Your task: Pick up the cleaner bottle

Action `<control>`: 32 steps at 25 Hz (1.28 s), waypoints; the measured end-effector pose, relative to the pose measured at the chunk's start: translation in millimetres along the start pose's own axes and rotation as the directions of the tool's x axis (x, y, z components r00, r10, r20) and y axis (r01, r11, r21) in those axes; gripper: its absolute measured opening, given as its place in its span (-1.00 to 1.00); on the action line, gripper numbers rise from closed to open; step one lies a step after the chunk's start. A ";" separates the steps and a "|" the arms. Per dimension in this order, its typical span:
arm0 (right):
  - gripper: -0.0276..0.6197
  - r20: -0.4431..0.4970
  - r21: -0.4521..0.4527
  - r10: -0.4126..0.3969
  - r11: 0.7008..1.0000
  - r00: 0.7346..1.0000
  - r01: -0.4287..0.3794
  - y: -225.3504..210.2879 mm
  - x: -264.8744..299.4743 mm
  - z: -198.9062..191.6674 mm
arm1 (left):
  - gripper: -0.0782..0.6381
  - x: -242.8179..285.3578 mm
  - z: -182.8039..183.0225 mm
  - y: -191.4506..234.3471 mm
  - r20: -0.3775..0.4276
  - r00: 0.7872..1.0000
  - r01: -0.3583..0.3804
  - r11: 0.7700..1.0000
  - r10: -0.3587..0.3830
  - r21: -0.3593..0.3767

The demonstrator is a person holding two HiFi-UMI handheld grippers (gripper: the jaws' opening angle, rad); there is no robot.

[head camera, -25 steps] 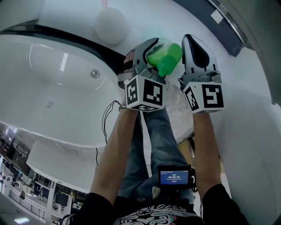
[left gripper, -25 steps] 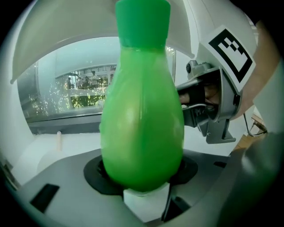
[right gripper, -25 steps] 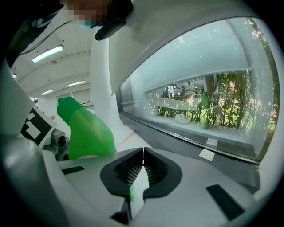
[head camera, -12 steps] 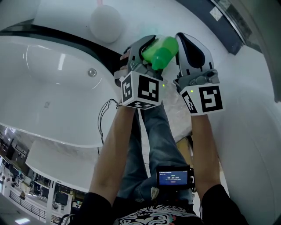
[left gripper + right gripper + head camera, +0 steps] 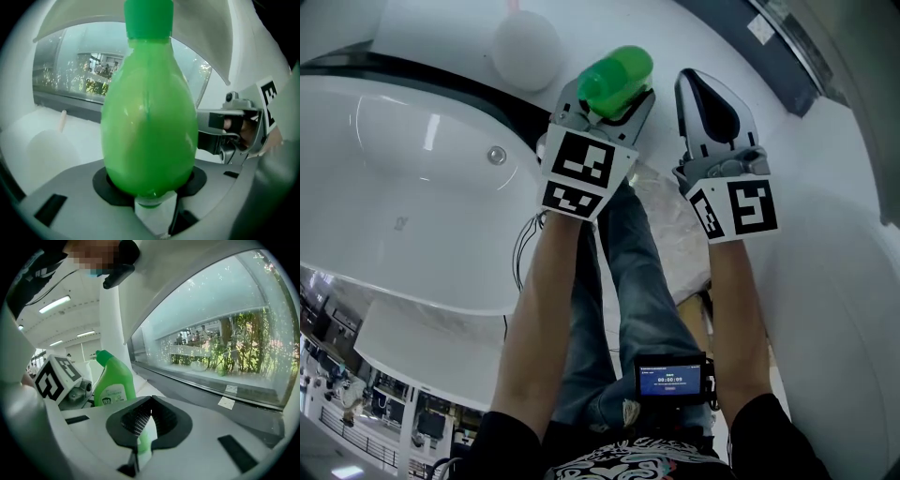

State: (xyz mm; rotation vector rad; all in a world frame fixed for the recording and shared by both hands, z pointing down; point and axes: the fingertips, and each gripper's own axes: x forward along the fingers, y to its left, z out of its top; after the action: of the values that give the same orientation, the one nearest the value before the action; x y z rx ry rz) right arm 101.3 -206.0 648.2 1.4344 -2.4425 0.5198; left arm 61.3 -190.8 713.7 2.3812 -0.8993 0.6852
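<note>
The white bathtub [image 5: 403,178] fills the left of the head view, its dark-edged rim curving toward the two claws. A broad window [image 5: 211,329] with greenery behind it runs along the far side in the right gripper view.

The person's bare forearms reach forward over jeans-clad legs, one claw in each hand. A small screen device [image 5: 673,378] sits just beside the right forearm.

The left claw [image 5: 602,105], with its marker cube [image 5: 581,173] turned toward the camera, has just been closing its jaws. The green cleaner bottle [image 5: 614,77] stands between them, pinched at the lower body by the black pads. In the left gripper view the bottle stands upright and fills the middle, with its green cap [image 5: 149,18] at the top edge. The right gripper view shows the same bottle upright beside the left cube, its white label [image 5: 111,393] facing that camera.

The right claw [image 5: 701,94] hangs just beside the bottle without touching it. Its jaws are all but pressed together, with only a thin slit between the pads and nothing in it. Its marker cube [image 5: 736,208] sits over the wrist.

A white globe [image 5: 526,49] rests on the ledge beyond the tub rim, near the left claw. A round metal fitting [image 5: 496,156] shows on the tub's inner wall.
</note>
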 end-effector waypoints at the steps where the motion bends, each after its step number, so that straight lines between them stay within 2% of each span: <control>1: -0.83 -0.001 0.000 -0.002 1.000 1.000 0.002 -1.0 -0.5 0.0 | -0.19 -0.2 1.0 3.0 -0.001 1.000 0.010 0.999 -0.010 -0.033; 6: -0.83 -0.004 -0.004 -0.001 1.000 1.000 0.001 -2.5 -1.2 1.4 | -0.19 -1.1 2.3 11.8 0.004 0.999 0.034 0.988 -0.034 -0.149; 10: -0.83 -0.004 0.001 -0.009 1.000 1.000 0.009 -4.8 -1.3 0.1 | -0.20 0.4 1.4 20.4 0.011 0.998 0.065 0.959 -0.065 -0.277; 17: -0.83 -0.007 0.025 -0.027 0.999 1.000 0.027 -13.6 -3.8 -5.4 | -0.20 4.4 0.0 35.0 0.037 0.995 0.100 0.885 -0.094 -0.455; 21: -0.83 -0.006 0.031 -0.033 0.999 0.999 0.034 -16.8 -5.5 -5.1 | -0.20 7.8 -3.0 35.7 0.065 0.990 0.142 0.819 -0.128 -0.556; 27: -0.83 -0.001 0.058 -0.048 0.997 0.999 0.048 -24.1 -5.3 -6.0 | -0.21 11.7 -6.7 21.9 0.097 0.975 0.216 0.777 -0.198 -0.592; 29: -0.83 0.002 0.073 -0.060 0.996 0.998 0.059 -27.7 -1.5 -5.7 | -0.22 11.5 -8.0 22.1 0.117 0.967 0.248 0.748 -0.224 -0.615; 32: -0.83 0.008 0.101 -0.078 0.992 0.997 0.077 -33.7 5.4 -4.1 | -0.22 9.6 -6.3 21.5 0.163 0.947 0.315 0.692 -0.277 -0.650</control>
State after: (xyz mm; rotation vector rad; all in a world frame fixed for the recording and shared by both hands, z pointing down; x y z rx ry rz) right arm 128.5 -223.6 659.9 1.5696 -2.3892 0.6273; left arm 50.8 -205.5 730.0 1.8140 -0.6079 0.1172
